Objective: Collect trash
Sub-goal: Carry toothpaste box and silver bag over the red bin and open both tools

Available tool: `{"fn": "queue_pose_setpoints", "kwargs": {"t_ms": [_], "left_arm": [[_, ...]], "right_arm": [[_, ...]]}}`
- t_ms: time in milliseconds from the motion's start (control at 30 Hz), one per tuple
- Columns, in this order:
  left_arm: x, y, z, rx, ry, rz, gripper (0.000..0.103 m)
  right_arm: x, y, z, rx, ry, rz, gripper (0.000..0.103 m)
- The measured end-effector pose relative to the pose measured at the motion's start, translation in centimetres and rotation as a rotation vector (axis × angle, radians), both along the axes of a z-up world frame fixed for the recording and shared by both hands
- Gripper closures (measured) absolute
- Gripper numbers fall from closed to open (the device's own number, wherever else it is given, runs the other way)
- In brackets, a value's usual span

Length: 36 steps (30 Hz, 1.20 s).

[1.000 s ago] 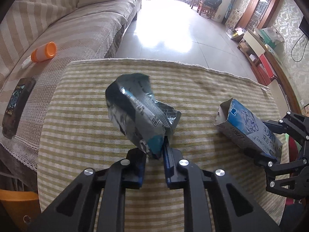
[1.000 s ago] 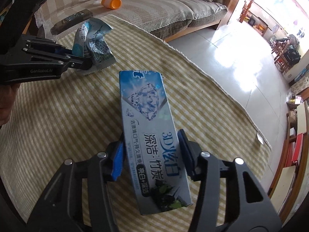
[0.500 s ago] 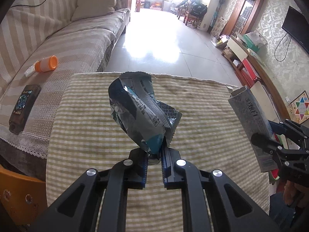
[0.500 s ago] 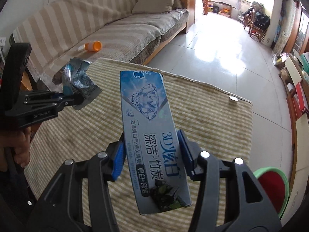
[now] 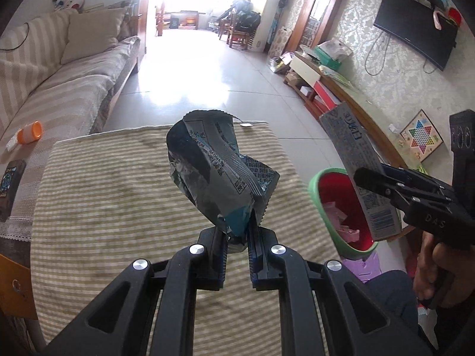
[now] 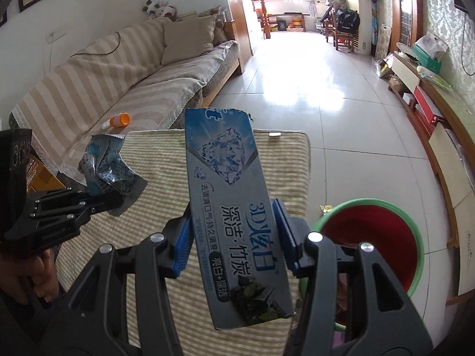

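Observation:
My left gripper (image 5: 237, 237) is shut on the bottom edge of a crumpled silver-blue snack wrapper (image 5: 216, 172), held up over the striped table cloth (image 5: 118, 207). In the right wrist view that wrapper (image 6: 108, 169) hangs at the left in the left gripper (image 6: 104, 201). My right gripper (image 6: 234, 237) is shut on a grey-blue toothpaste box (image 6: 228, 192) across its width. From the left wrist view the box (image 5: 356, 163) stands tilted above a red bin with a green rim (image 5: 332, 207), gripped by the right gripper (image 5: 374, 184). The bin (image 6: 371, 237) sits on the floor right of the table.
A striped sofa (image 6: 133, 89) runs along the left, with an orange-capped bottle (image 6: 118, 119) and a dark flat device (image 5: 10, 184) on it. A low cabinet (image 5: 326, 89) lines the right wall. Pink scraps lie in the bin. A hand (image 5: 439, 255) holds the right gripper.
Both grippers have risen and swung right with their loads. The toothpaste box has come from over the table to above the red bin, which is now in view.

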<state>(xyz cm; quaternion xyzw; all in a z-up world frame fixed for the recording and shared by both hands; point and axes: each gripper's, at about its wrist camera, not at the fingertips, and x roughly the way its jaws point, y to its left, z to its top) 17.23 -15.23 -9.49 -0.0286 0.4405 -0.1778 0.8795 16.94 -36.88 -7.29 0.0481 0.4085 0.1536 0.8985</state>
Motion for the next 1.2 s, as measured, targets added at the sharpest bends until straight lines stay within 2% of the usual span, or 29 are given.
{"fn": "queue_pose_setpoints", "kwargs": {"t_ms": [233, 467, 667, 900, 1200], "left_arm": [[-2.8, -10.1, 0.2, 0.024, -0.02, -0.173, 0.094], [-4.2, -17.6, -1.1, 0.039, 0.018, -0.295, 0.094], [-3.6, -20.4, -1.8, 0.015, 0.054, -0.294, 0.094], [-3.2, -23.1, -2.9, 0.034, 0.054, -0.283, 0.094], [-2.6, -25.0, -3.6, 0.051, 0.058, -0.273, 0.094]], "right_arm": [[-1.6, -7.4, 0.4, 0.008, -0.02, -0.098, 0.054], [-2.9, -13.8, -0.8, 0.051, -0.008, -0.179, 0.054], [-3.3, -16.8, -2.6, 0.073, 0.013, -0.196, 0.054], [-2.9, -19.2, -4.2, 0.104, 0.034, -0.211, 0.054], [-2.2, -19.6, -5.5, 0.121, 0.048, -0.198, 0.054]]}}
